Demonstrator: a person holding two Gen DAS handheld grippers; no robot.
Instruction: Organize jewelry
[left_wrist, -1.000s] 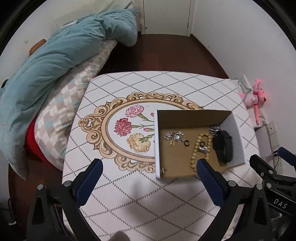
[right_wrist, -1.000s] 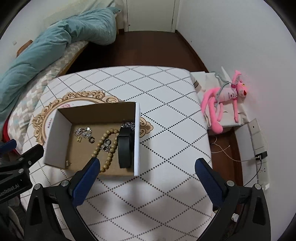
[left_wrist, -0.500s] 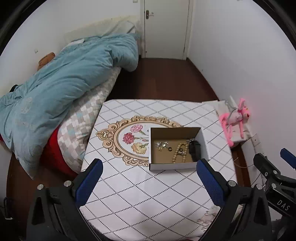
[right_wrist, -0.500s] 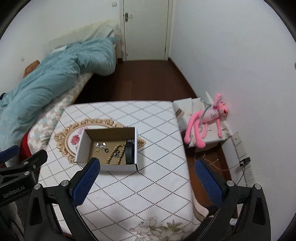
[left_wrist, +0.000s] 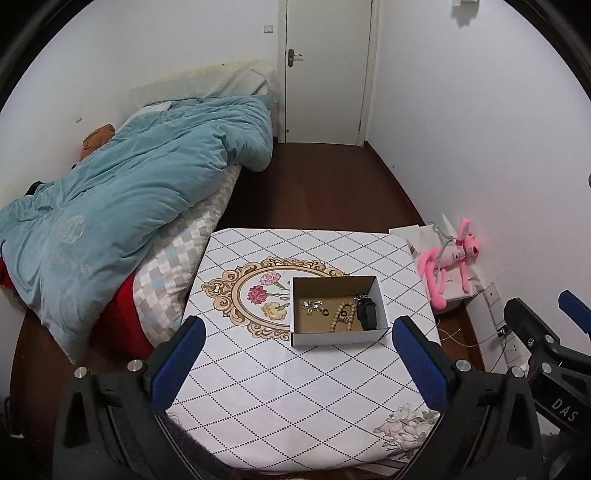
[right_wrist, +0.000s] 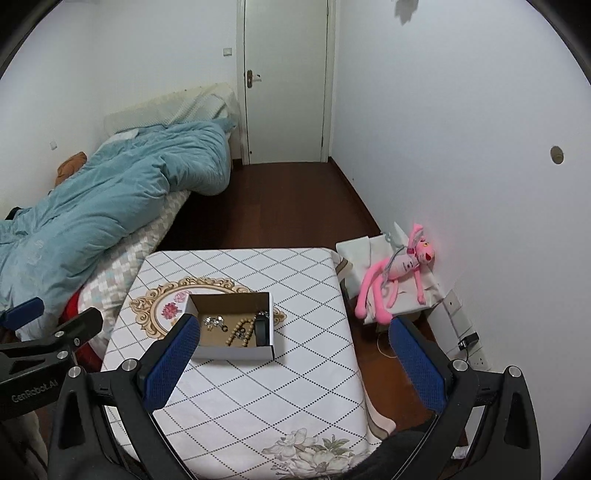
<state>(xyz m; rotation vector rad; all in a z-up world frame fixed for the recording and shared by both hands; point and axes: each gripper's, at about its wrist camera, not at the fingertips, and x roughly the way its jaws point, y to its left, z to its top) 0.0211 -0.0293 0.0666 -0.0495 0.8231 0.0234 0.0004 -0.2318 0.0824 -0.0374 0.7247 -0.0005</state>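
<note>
Cardboard box (left_wrist: 338, 314), white outside and brown inside, sits open on the surface (left_wrist: 295, 387), which wears a diamond-patterned cloth, toward its right edge and partly over the gold oval flower print (left_wrist: 258, 295). Inside lie a beige bead bracelet (left_wrist: 341, 315), a black band (left_wrist: 367, 314) against the right wall, a small silver cluster (left_wrist: 312, 305) and a dark ring (left_wrist: 325, 312). Both grippers hang well back above the near edge, apart from the box. The left gripper (left_wrist: 295, 363) has its jaws wide with nothing between them; the right gripper (right_wrist: 295, 363) likewise. A teal duvet (left_wrist: 122, 206) is heaped on the bed at left, and a pink plush toy (right_wrist: 395, 280) lies against the right wall.
</note>
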